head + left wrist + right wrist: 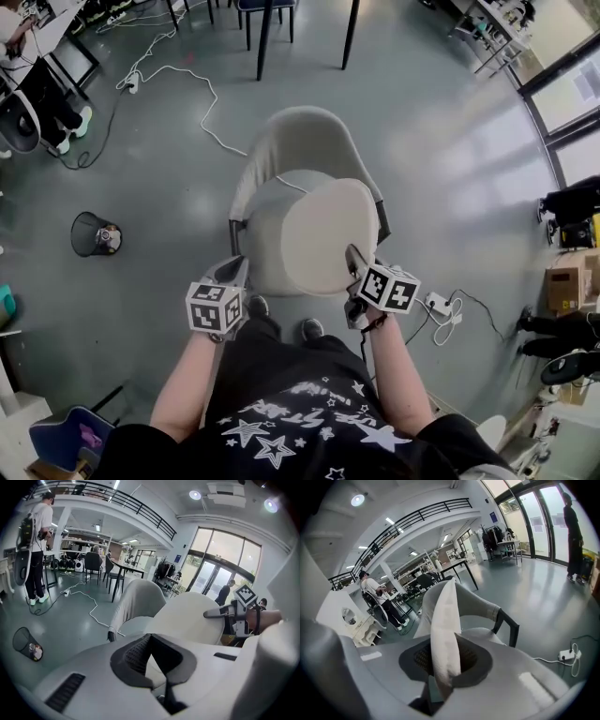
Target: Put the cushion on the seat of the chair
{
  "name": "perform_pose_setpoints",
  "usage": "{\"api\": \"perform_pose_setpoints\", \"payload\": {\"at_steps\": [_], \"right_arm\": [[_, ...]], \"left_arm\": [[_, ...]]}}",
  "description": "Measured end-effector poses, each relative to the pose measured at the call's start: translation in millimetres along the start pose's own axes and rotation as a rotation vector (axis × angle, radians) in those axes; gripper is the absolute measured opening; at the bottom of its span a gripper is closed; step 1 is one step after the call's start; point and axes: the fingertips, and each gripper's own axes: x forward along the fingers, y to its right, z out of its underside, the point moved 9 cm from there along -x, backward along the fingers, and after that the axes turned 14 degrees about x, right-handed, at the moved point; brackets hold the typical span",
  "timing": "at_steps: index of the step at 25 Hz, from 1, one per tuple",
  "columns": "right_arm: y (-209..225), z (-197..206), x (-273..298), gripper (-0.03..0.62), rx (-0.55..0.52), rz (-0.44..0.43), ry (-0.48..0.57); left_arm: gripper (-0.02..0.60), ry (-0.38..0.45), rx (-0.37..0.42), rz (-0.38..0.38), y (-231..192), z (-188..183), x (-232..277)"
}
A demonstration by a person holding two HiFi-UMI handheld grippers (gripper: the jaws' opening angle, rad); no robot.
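Between the right gripper's (443, 660) jaws, the cushion (444, 620) stood on edge, clamped at its rim, ahead over the seat (262, 234) of the chair (309, 141). To its left, the left gripper's (151, 656) jaws stood apart, empty.

The back of the chair (309, 141) walls the seat (261, 239) on its far side and both flanks; the near side is open. The tilted cushion (328, 234) blocks the seat's right half.
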Motion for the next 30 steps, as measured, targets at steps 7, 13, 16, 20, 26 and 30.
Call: {"api": "perform_pose_setpoints", "payload": {"at_steps": [7, 13, 16, 20, 26, 30], "right_arm": [[-37.9, 14.3, 35.1, 0.051, 0.008, -0.02, -0.012], [-31.4, 32.7, 70.5, 0.051, 0.061, -0.05, -0.053], [-20.1, 37.1, 88.7, 0.051, 0.065, -0.059, -0.087], [-3.1, 37.0, 102.2, 0.051, 0.089, -0.087, -0.107], [42.8, 28.9, 115.7, 0.051, 0.09, -0.103, -0.157], [79.2, 32.7, 123.5, 0.052, 0.104, -0.072, -0.202]], "left_arm": [[0.008, -0.036, 0.007, 0.013, -50.8, 17.1, 5.6], [0.008, -0.072, 0.001, -0.003, -58.7, 25.4, 15.5], [0.008, -0.087, -0.01, -0.014, -53.0, 25.3, 25.5], [0.008, -0.113, 0.007, -0.032, -39.8, 28.6, 31.0], [0.008, -0.161, 0.009, -0.033, -2.9, 37.6, 46.7], [0.008, -0.202, 0.009, -0.026, 22.0, 47.2, 65.6]]}}
